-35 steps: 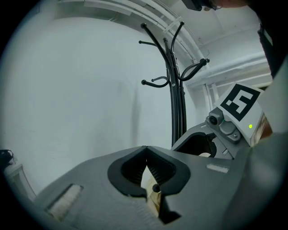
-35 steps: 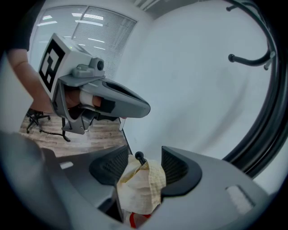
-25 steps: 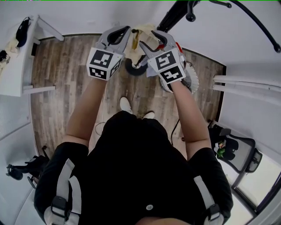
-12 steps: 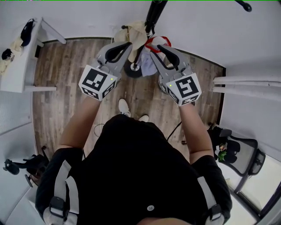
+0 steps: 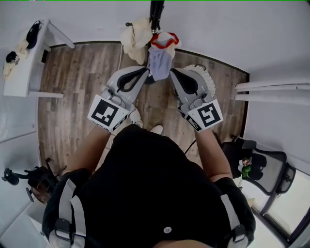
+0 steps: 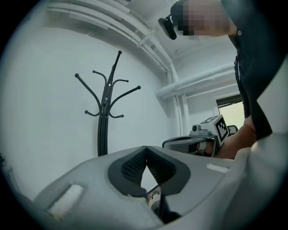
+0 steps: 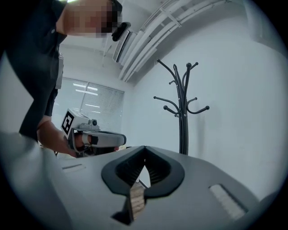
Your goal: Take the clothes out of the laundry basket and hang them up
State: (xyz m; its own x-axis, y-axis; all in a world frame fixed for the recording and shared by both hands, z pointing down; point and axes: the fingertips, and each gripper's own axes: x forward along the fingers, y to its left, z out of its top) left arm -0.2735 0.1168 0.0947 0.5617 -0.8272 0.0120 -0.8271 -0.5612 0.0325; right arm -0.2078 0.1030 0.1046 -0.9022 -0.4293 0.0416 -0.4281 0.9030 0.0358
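Observation:
A black coat stand (image 5: 156,12) rises at the top of the head view. On it hang a cream garment (image 5: 134,38) and a pale lavender garment (image 5: 159,60) with a red loop at its top. My left gripper (image 5: 145,70) and right gripper (image 5: 171,72) are held up side by side just below these clothes, not touching them. Both have their jaws shut with nothing between them. The white laundry basket (image 5: 207,77) shows partly behind the right gripper. In both gripper views the stand (image 6: 104,112) (image 7: 182,112) appears bare-armed against a white wall.
A white desk (image 5: 24,63) stands at the left with dark items on it. White pipes (image 5: 271,87) run along the right wall, above a black chair (image 5: 271,169). Black gear (image 5: 29,179) lies at the lower left. My white shoes (image 5: 156,129) rest on the wood floor.
Both grippers have drawn back from the stand toward my body. The red-looped garment, earlier at the right gripper's tips, now hangs clear of it.

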